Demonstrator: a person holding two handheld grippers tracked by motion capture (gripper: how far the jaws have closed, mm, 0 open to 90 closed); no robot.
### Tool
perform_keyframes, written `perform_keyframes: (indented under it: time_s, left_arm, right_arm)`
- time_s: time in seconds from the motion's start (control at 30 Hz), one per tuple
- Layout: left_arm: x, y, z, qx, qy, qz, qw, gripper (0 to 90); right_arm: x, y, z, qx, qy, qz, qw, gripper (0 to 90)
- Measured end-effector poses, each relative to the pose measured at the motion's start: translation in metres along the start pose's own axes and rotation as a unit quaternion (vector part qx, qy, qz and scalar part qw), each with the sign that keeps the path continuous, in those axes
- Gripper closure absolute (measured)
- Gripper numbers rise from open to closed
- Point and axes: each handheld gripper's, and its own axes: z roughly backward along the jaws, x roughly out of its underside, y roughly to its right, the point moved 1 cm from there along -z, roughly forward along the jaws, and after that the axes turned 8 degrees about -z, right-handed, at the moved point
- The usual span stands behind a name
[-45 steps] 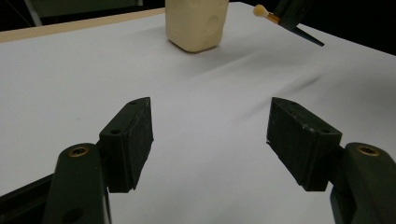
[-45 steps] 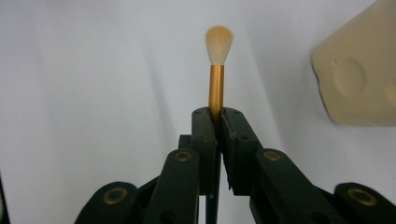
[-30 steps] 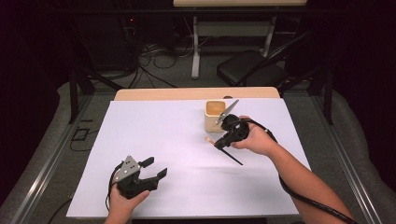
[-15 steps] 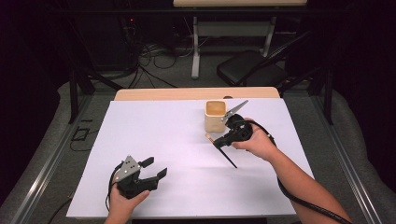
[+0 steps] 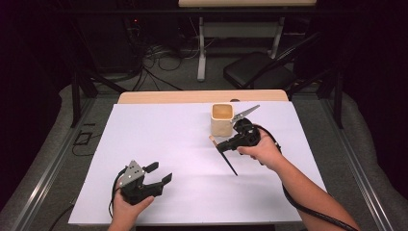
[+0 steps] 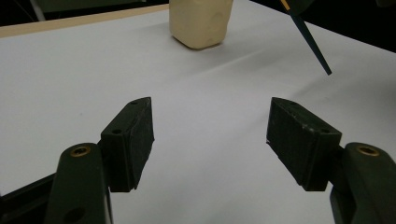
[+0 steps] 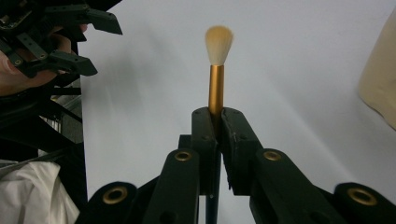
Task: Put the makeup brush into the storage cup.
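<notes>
The brush [image 5: 223, 152] is clamped at its gold ferrule between the jaws of the right tool [image 5: 230, 144], bristle tip pointing away from the tool body and dark handle trailing down toward the bench [image 5: 159, 134]. It hangs in the air just in front of the cream cup [image 5: 222, 119], well clear of the cup mouth. Compared with one second earlier, the right tool has shifted slightly toward the person and the brush has swung lower and further out from the cup, with its handle tip now close to the white surface. Judgement: the brush is being carried away from the cup rather than into it, so either a reorientation or a set-down on the bench in front of the cup is in hand. The left tool [image 5: 144, 180] rests on the bench well apart from the cup, on the near left side, jaws spread wide with nothing between them, unchanged in position
</notes>
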Motion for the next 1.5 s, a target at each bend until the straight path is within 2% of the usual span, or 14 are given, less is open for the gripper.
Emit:
perform_keyframes:
  time_s: [0.3,0.5,0.63,0.83,1.0,1.1,1.37,1.5]
  left_arm:
    - [0.000,0.000,-0.001,0.003,-0.003,0.003,1.0000,33.1]
    - [-0.001,-0.001,-0.003,0.005,-0.003,0.016,0.9999,33.9]
    - [-0.005,-0.003,-0.004,-0.002,0.000,0.023,0.9997,33.9]
    - [-0.018,-0.006,-0.009,0.023,0.013,0.050,0.9984,35.1]
    - [-0.030,-0.001,-0.019,0.036,0.011,0.041,0.9984,35.8]
    - [-0.039,0.002,-0.028,0.053,0.009,0.049,0.9974,35.9]
    - [-0.057,0.014,-0.046,0.046,-0.023,0.022,0.9984,36.4]
    - [-0.060,0.016,-0.054,0.035,-0.040,0.010,0.9985,36.4]
  right_arm:
    - [0.003,0.004,0.002,-0.009,0.027,-0.022,0.9994,83.9]
    - [0.006,0.007,0.004,-0.008,0.050,-0.032,0.9982,83.9]
    - [0.009,0.008,0.003,-0.010,0.063,-0.041,0.9971,83.9]
    - [0.012,0.007,0.003,-0.013,0.081,-0.049,0.9954,83.9]
    - [0.013,0.004,0.002,-0.021,0.097,-0.052,0.9937,83.9]
    - [0.014,0.002,0.002,-0.026,0.108,-0.057,0.9922,83.9]
    - [0.016,0.000,0.002,-0.025,0.130,-0.066,0.9890,83.9]
    - [0.017,-0.001,0.002,-0.026,0.139,-0.067,0.9877,83.9]
